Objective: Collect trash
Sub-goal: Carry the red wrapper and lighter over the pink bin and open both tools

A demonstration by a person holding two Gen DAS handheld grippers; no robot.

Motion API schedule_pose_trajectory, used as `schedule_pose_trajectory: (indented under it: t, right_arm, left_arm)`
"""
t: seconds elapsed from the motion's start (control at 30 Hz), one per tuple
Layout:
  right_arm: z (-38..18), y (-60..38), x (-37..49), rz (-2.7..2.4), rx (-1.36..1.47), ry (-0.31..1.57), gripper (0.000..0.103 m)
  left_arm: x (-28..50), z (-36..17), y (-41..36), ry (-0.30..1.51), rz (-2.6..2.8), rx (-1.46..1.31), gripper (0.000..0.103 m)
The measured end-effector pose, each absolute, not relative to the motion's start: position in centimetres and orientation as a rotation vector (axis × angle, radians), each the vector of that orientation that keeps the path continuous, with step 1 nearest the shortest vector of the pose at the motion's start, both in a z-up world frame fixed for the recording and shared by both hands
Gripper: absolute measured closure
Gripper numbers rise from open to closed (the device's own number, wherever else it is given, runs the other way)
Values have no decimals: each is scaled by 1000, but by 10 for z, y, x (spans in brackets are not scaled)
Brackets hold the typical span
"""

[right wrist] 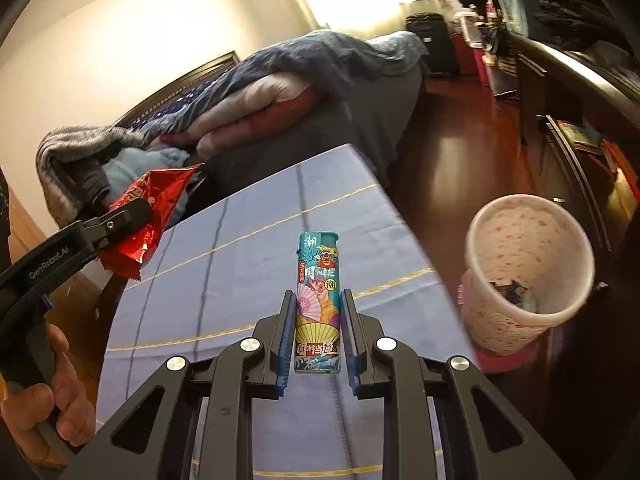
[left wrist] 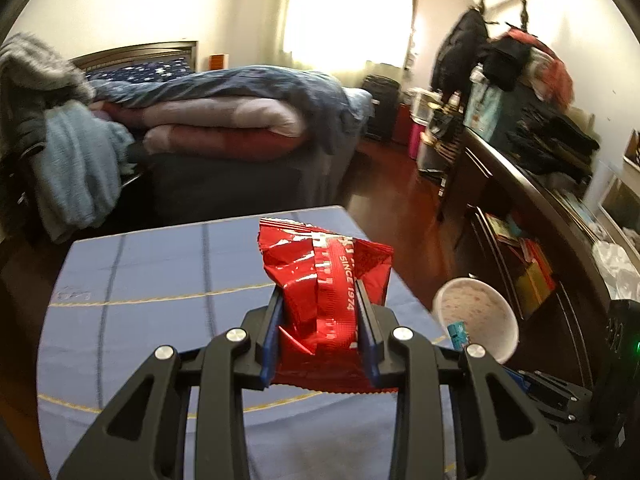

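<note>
My left gripper (left wrist: 320, 300) is shut on a crumpled red snack wrapper (left wrist: 324, 276) and holds it above the blue checked tablecloth (left wrist: 160, 300). In the right wrist view the same wrapper (right wrist: 148, 208) and left gripper (right wrist: 132, 216) show at the left. My right gripper (right wrist: 316, 304) is shut on a teal printed lighter (right wrist: 318, 300), held above the tablecloth (right wrist: 240, 260). A white speckled trash bin (right wrist: 524, 268) stands on the floor right of the table, with some trash inside. It also shows in the left wrist view (left wrist: 476, 316).
A bed (left wrist: 224, 120) with piled blankets stands beyond the table. A dark dresser (left wrist: 540, 208) with clothes and clutter runs along the right wall. Dark wood floor (right wrist: 452, 160) lies between bed and dresser. My right gripper's body (left wrist: 560, 396) shows low right in the left wrist view.
</note>
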State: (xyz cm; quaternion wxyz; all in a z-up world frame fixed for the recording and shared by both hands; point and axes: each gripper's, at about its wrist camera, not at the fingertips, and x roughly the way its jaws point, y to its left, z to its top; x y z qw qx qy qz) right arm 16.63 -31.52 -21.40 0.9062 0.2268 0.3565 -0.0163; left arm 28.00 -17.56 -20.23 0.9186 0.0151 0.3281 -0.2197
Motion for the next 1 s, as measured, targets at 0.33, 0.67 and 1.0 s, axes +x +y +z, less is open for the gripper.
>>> schedule_pose_trajectory:
  t: [0.33,0.67,1.0]
  right_arm:
    - [-222,-378,141,-152,525,702,81]
    - [-238,-456,125,-350,574,681,81]
    - [-260,-508,130,-446,608,672,81]
  left_arm:
    - [269,-213,-263,689,-600,113,70]
    - [265,-231,-355,699,-776,187,70]
    - [284,-249,-434,724,-890,225,69]
